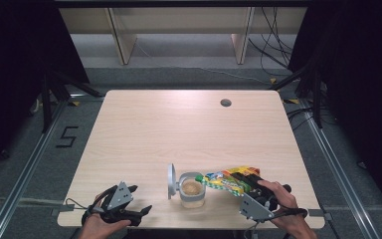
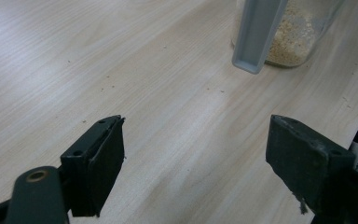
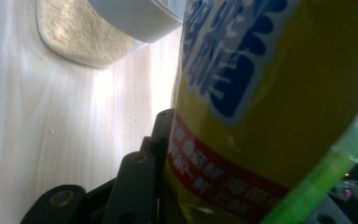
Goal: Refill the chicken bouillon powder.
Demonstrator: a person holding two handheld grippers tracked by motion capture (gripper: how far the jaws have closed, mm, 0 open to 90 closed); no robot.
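- Right gripper (image 1: 247, 189): jaws clamped on a yellow snack packet (image 1: 229, 179), tilted over the open jar (image 1: 192, 191) of crumbs.
- Left gripper (image 1: 140, 200): jaws spread, resting empty on the table (image 1: 179, 124), near the jar's hinged lid (image 1: 170, 180).

The packet (image 1: 227, 179) is yellow with green, red and blue print; the jar (image 1: 192, 192) holds tan granules under a grey lid (image 1: 171, 180).

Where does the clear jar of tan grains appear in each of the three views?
High view: jar at bottom centre, beside its grey lid.
Left gripper view: top right, behind the lid.
Right gripper view: top left, next to the yellow packet.
Shared landmark: the wooden table.
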